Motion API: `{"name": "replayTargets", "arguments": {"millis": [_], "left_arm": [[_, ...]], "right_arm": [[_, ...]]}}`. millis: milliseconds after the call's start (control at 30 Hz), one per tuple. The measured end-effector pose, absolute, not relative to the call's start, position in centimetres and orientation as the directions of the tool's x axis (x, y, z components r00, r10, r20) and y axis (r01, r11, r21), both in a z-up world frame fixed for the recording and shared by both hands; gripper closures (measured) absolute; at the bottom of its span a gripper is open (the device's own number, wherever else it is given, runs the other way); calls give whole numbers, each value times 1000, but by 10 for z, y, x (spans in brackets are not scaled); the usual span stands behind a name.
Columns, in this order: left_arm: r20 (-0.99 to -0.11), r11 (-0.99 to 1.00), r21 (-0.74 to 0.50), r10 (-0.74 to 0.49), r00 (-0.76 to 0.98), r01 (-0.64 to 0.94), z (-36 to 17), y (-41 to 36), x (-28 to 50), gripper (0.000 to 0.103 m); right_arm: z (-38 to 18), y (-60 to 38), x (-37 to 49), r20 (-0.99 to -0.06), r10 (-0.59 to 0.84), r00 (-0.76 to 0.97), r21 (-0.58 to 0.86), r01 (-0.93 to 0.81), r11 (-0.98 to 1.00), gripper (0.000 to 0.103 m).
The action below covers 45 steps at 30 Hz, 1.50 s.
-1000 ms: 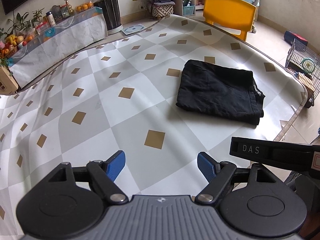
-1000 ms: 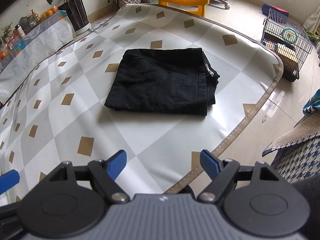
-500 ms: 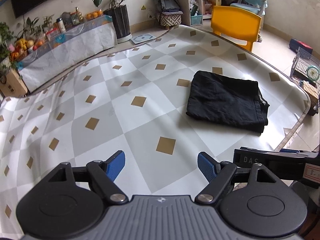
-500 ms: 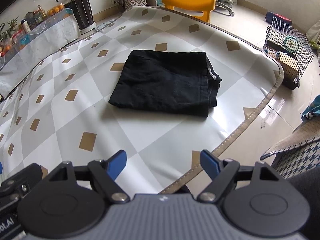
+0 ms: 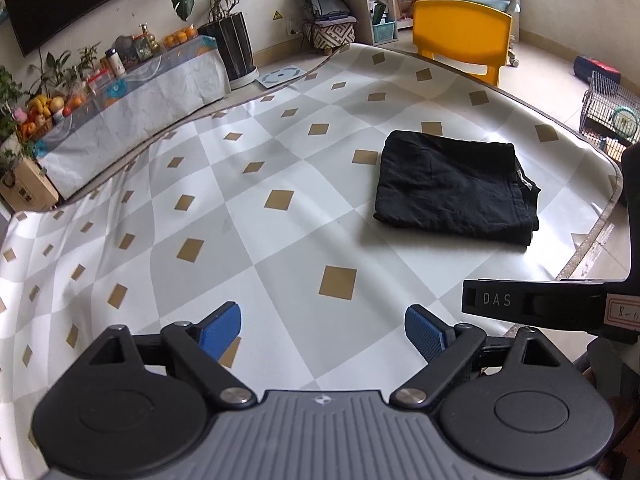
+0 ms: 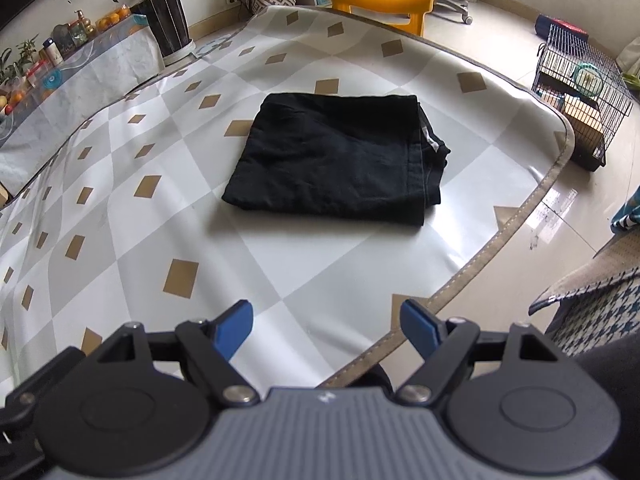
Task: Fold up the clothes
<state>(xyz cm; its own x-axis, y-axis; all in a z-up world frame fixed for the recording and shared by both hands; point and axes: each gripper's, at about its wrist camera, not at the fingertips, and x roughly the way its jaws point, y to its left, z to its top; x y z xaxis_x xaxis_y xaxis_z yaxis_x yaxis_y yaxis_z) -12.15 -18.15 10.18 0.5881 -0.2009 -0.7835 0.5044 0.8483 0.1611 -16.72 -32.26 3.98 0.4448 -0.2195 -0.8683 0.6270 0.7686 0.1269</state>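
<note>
Where the checked mat (image 6: 304,264) lies: 1 folded black garment (image 6: 336,160), flat, long axis left-right.
2 hand-held grippers: left hand-held gripper (image 5: 322,326) empty, jaws opening; right hand-held gripper (image 6: 326,322) spread wide, empty.

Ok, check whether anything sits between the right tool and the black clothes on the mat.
Nothing visible does. Only bare patterned mat lies between the right tool and the folded black clothes. Its jaws stand open with nothing between them.
</note>
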Motion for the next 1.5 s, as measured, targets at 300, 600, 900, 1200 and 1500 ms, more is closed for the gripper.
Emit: {"name": "replayTargets", "arguments": {"millis": [300, 600, 900, 1200, 1500], "left_arm": [[-787, 866, 112, -222, 576, 487, 100, -175, -119, 14], [-788, 880, 95, -220, 575, 466, 102, -171, -117, 13], [-784, 883, 89, -223, 579, 461, 106, -169, -117, 13], [-771, 894, 99, -209, 601, 438, 109, -159, -116, 12], [-776, 918, 55, -208, 595, 393, 107, -139, -111, 12]], "right_arm": [[37, -322, -165, -873, -209, 440, 129, 623, 771, 23], [37, -320, -164, -873, -203, 444, 134, 619, 774, 23], [36, -318, -163, -876, -205, 437, 125, 615, 779, 23], [34, -313, -160, -878, -208, 431, 108, 603, 791, 23], [31, -303, -154, -880, -201, 430, 98, 580, 808, 23]]}}
